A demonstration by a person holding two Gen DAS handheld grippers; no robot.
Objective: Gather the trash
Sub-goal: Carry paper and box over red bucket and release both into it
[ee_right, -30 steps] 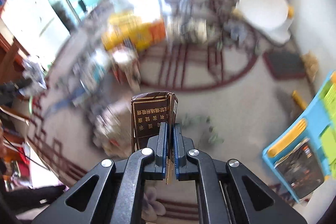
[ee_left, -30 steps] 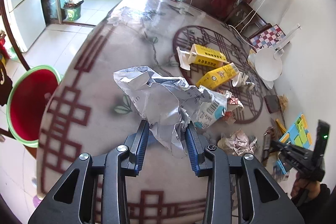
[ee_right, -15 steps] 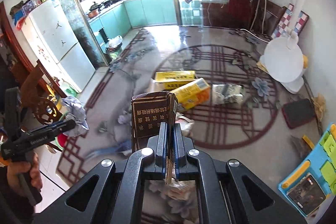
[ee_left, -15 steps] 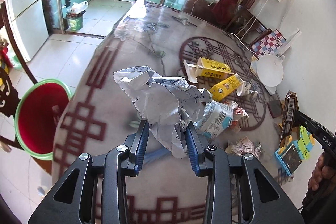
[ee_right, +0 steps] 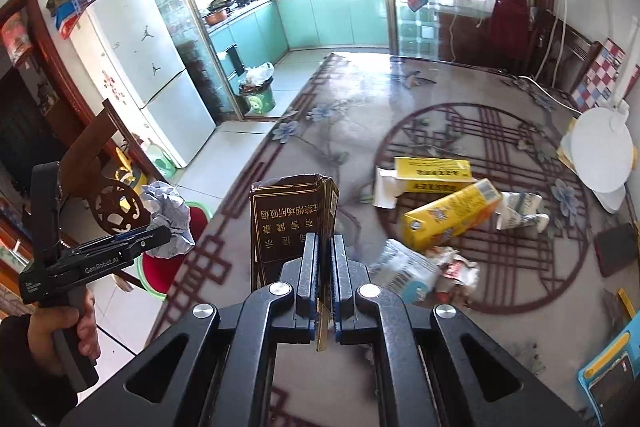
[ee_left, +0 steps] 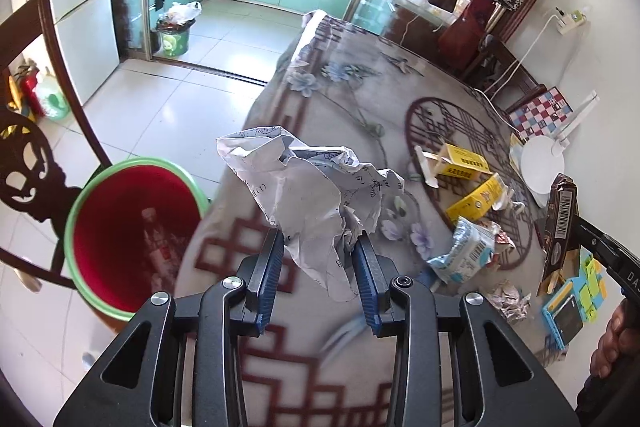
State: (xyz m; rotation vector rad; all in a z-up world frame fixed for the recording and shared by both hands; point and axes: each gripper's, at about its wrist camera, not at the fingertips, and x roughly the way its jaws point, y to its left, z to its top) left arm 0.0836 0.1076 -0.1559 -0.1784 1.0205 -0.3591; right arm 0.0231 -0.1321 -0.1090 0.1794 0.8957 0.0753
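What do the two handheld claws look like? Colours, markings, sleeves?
Both are matte black plastic with silver screws and blue ribbed pads. The left claw has a pistol-style handle and white "GenRobot.AI" lettering on its side; the right claw shows partial white letters. Both sleeves look dark. No cables visible.

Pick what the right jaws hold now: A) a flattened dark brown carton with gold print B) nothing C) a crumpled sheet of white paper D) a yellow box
A: in the right wrist view the right gripper is shut on the flattened dark brown carton; the crumpled paper sits in the left gripper, and both yellow boxes lie on the table.
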